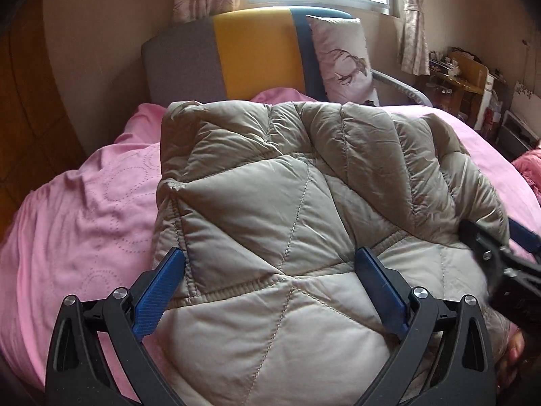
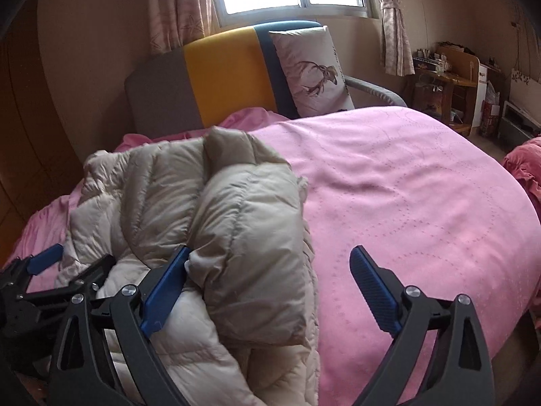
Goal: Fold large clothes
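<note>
The quilted jacket (image 1: 287, 209) lay part-folded near the bed's (image 2: 422, 203) left edge (both grippers' jaws spread, holding nothing); left gripper (image 1: 270, 270) and right gripper (image 2: 270, 270) should pinch 2 matching corners evenly.

Beige quilted jacket (image 1: 270, 203) on pink dotted-circle bedspread (image 2: 405, 186); blue-fingered tools.
</note>
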The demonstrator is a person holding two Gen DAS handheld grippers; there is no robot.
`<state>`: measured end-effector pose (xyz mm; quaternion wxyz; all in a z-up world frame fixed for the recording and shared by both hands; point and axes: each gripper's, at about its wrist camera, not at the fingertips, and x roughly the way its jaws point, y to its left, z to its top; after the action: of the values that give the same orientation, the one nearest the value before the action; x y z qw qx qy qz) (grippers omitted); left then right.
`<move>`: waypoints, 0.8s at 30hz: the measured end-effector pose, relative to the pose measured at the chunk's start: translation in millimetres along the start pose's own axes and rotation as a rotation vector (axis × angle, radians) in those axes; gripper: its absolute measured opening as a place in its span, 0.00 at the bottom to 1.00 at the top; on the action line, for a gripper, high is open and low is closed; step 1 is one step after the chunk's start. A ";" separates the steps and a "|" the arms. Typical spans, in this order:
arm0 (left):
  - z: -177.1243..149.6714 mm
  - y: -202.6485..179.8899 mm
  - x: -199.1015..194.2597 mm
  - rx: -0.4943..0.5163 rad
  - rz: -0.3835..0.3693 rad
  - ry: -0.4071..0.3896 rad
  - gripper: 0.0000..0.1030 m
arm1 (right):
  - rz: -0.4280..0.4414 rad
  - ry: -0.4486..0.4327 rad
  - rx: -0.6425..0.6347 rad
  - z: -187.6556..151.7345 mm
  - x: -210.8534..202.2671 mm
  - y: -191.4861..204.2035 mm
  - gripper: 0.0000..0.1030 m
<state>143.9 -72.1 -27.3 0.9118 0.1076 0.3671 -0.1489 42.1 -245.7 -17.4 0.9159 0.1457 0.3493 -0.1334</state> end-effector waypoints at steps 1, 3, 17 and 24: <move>-2.5 -3.2 -0.6 0.018 -0.015 0.001 0.97 | -0.009 0.007 0.007 -7.5 3.1 -4.1 0.91; -8.8 -9.0 2.1 0.051 -0.026 -0.002 0.97 | -0.023 0.004 0.012 -20.7 9.8 -9.8 0.92; -19.5 12.0 -14.3 -0.014 -0.074 -0.018 0.97 | 0.216 0.092 0.222 -14.8 -5.2 -40.0 0.98; -32.0 55.4 -31.9 -0.137 -0.118 0.000 0.97 | 0.267 0.167 0.174 -11.6 -6.5 -38.3 0.98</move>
<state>121.1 -4.5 -22.8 0.9066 0.0230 0.3824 -0.1770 17.1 -275.9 -27.9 0.8772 0.2801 0.3889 -0.0280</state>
